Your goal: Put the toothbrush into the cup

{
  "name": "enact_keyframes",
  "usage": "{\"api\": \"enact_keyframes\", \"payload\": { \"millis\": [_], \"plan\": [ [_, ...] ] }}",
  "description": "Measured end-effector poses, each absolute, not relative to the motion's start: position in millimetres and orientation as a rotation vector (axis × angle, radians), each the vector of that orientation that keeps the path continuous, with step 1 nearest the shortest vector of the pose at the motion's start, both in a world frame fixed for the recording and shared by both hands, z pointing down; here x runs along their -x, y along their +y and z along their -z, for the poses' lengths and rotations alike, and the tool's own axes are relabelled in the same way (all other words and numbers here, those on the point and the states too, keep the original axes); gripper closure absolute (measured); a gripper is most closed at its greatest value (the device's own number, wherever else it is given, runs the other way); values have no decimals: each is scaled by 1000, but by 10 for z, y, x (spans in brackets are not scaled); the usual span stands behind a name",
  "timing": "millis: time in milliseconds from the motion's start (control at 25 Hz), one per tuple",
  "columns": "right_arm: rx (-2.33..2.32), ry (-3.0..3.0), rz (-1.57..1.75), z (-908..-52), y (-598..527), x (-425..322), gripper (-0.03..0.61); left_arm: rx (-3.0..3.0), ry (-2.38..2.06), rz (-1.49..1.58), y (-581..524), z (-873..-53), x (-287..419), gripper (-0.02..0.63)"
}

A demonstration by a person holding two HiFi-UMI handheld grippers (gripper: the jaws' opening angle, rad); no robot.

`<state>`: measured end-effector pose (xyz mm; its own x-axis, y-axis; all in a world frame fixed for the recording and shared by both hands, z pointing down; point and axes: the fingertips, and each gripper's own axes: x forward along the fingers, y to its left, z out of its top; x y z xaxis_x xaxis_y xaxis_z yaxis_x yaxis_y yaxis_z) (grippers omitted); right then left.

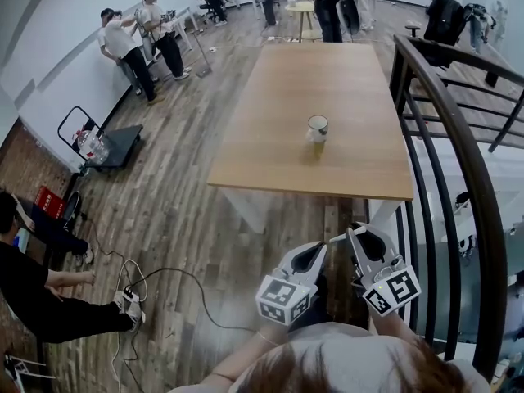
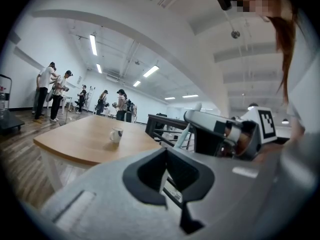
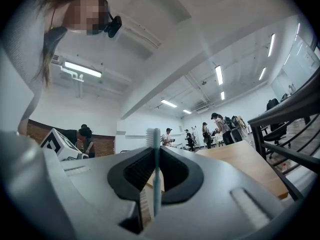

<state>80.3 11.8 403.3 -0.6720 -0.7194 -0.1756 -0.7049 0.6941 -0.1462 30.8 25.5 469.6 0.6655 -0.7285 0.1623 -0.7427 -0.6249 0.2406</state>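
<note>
Long rectangular light wooden table (image 1: 344, 80) at upper centre of frame, single white handled mug (image 1: 317, 128) upright near its middle

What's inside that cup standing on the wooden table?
Nothing sticks out of the cup, and its inside looks pale from above, but it is too small to show the bottom. The toothbrush is not there: the right gripper holds it.

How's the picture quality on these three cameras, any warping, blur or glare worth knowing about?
Head view: fisheye bows the railing and table; the cup is sharp, with a small shadow. Left gripper view: dark round border; the left gripper up close is soft. Right gripper view: ceiling strip lights glare; the toothbrush is fairly crisp.
</note>
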Motion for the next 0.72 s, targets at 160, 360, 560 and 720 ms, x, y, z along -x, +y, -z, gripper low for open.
{"api": "enact_keyframes", "payload": {
  "millis": [160,360,560,720],
  "plan": [
    [1154,2686,82,-4052,-51,-770,551,-2602,-1168,-56,43,-4723,-285,614],
    [1166,2687,89,-4079,-361,-665,551,-2606,-1131,-51,-262,-4751,-234,614],
    [1163,2689,80,-4094,-831,-502,551,-2617,-1133,-53,-753,-4743,-78,614],
    [1170,2681,81,-4094,-1221,-382,552,-2633,-1136,-52,-1161,-4705,54,614]
  ]
}}
